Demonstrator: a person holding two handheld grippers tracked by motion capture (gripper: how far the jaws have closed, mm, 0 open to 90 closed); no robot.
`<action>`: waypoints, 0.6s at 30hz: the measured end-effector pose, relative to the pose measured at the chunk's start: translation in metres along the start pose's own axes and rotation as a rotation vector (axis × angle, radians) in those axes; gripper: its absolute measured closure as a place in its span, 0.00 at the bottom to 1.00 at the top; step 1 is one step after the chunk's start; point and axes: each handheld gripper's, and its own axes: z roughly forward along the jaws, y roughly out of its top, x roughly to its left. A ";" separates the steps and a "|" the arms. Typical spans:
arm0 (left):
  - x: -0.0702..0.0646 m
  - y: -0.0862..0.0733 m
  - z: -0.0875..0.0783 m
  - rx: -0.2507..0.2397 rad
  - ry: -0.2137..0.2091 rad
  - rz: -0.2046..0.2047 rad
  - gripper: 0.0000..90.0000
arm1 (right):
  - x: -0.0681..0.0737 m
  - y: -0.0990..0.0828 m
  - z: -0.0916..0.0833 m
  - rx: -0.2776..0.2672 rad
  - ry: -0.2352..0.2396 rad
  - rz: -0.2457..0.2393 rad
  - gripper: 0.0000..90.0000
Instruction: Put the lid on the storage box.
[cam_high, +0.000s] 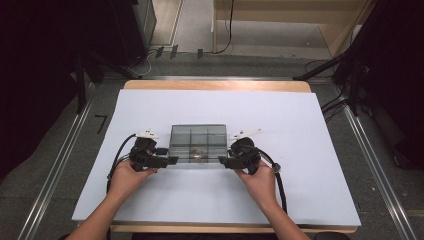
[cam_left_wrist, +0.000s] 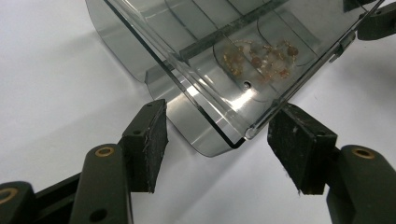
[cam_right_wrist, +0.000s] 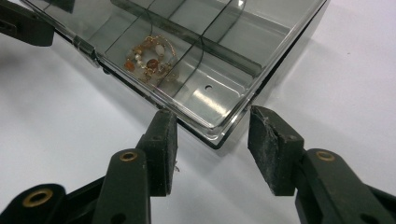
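A smoky clear plastic compartment box (cam_high: 197, 140) lies on the white sheet, with a beaded bracelet (cam_high: 196, 153) in a near middle compartment. My left gripper (cam_high: 172, 160) stands at the box's near left corner and my right gripper (cam_high: 223, 160) at its near right corner. In the left gripper view the box (cam_left_wrist: 201, 70) pokes its rounded corner between the open jaws of the left gripper (cam_left_wrist: 222, 126); the left pad stands apart from it, and the bracelet (cam_left_wrist: 261, 58) shows through the plastic. The right gripper (cam_right_wrist: 212, 126) straddles the other corner of the box (cam_right_wrist: 233, 46) with small gaps, the bracelet (cam_right_wrist: 149, 58) beyond.
The white sheet (cam_high: 300, 150) covers a wooden table (cam_high: 215, 85), with free room all around the box. Black stands and cables (cam_high: 345, 75) stand on the floor at the right, and metal floor rails (cam_high: 65, 150) run along both sides.
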 end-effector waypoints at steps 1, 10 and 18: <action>0.000 0.000 0.000 -0.002 0.005 0.007 0.43 | 0.000 0.000 0.000 0.001 0.000 -0.003 0.59; 0.000 -0.002 0.000 0.007 0.001 0.015 0.42 | -0.001 -0.003 0.000 0.003 0.007 -0.006 0.60; 0.002 -0.003 0.000 0.009 -0.005 0.007 0.42 | -0.002 -0.004 0.000 0.005 0.007 -0.005 0.60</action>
